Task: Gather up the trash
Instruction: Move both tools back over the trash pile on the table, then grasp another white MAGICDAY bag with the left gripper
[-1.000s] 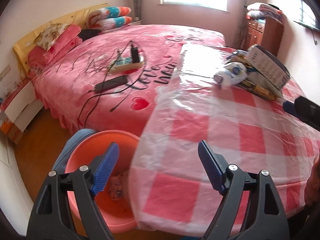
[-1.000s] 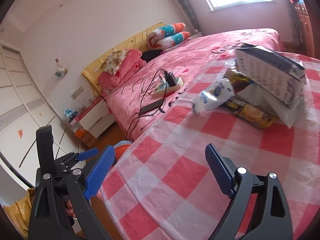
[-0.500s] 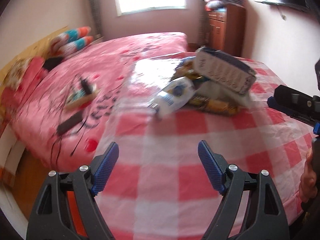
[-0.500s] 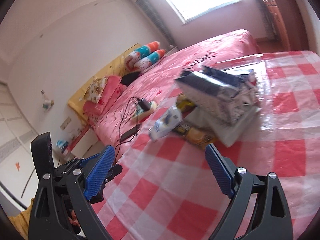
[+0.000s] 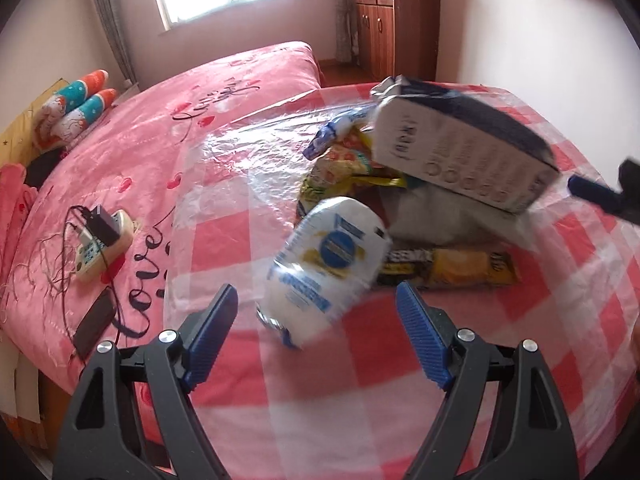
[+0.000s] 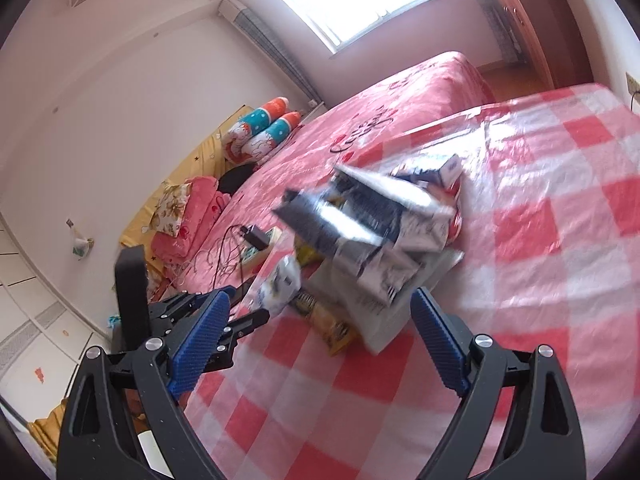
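A pile of trash lies on the red-and-white checked table (image 5: pixel 360 380). A white and blue snack bag (image 5: pixel 328 264) lies nearest, just ahead of my open left gripper (image 5: pixel 316 320). Behind it are a yellow wrapper (image 5: pixel 452 268), green-yellow packets (image 5: pixel 340 168) and a dark, white-sided carton (image 5: pixel 460 152) on top. My right gripper (image 6: pixel 320 324) is open and empty, close before the carton (image 6: pixel 360 232) and the grey-white sheet under it (image 6: pixel 400 316). The white bag (image 6: pixel 280 284) lies left of it, by my left gripper (image 6: pixel 240 320).
A pink bed (image 5: pixel 160 140) adjoins the table on the left, with a power strip and charger (image 5: pixel 104 240), cables and a black phone (image 5: pixel 94 326) on it. Pillows (image 6: pixel 260 132) lie at the headboard. A wooden cabinet (image 5: pixel 396 20) stands at the far wall.
Both grippers have swung away from the orange bucket by the bed and closed in on the trash pile; the white bag and carton now loom large. Both stay open.
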Tool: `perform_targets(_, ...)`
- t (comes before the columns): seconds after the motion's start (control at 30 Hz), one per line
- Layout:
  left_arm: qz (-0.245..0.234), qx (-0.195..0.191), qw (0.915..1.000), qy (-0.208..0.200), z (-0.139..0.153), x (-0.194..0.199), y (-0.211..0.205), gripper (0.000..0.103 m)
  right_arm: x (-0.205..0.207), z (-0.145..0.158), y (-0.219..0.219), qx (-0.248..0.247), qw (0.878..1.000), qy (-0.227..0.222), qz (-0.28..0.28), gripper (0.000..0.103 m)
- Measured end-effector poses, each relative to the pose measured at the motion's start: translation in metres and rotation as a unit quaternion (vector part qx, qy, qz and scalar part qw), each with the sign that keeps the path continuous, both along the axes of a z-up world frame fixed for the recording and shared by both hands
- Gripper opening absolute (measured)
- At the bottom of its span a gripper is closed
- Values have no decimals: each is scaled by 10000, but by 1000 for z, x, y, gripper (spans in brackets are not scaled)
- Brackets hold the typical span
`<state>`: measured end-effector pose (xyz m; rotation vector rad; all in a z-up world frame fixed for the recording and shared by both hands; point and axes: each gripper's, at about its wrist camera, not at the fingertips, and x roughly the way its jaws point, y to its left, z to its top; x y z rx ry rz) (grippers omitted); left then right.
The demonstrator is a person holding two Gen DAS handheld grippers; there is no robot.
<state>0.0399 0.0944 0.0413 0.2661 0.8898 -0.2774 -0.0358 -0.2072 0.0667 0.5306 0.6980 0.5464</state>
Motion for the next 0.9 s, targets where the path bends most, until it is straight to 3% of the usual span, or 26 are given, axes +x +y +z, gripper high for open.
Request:
perform_targets(0.27, -356, 95, 9989, 301, -22, 26, -1, 82, 25, -9, -2, -50, 9999, 65, 61, 91)
perform_targets(0.4, -352, -22, 9989, 295, -26, 33, 2, 82, 32, -12, 3, -50, 9998, 57, 185, 84)
perform_targets(0.67, -489, -254, 9977, 403, -29, 46, 7, 82, 39, -18, 12, -124, 9995, 86, 265, 84)
perform_targets(0.8, -481, -431, 9966, 503, -31, 53, 10, 82, 39, -20, 12, -106, 9997, 73, 220, 74)
perform_targets(0.9, -475, -432, 9969, 458, -32, 53, 9, 82, 36, -18, 11, -125, 9998, -36, 153, 74)
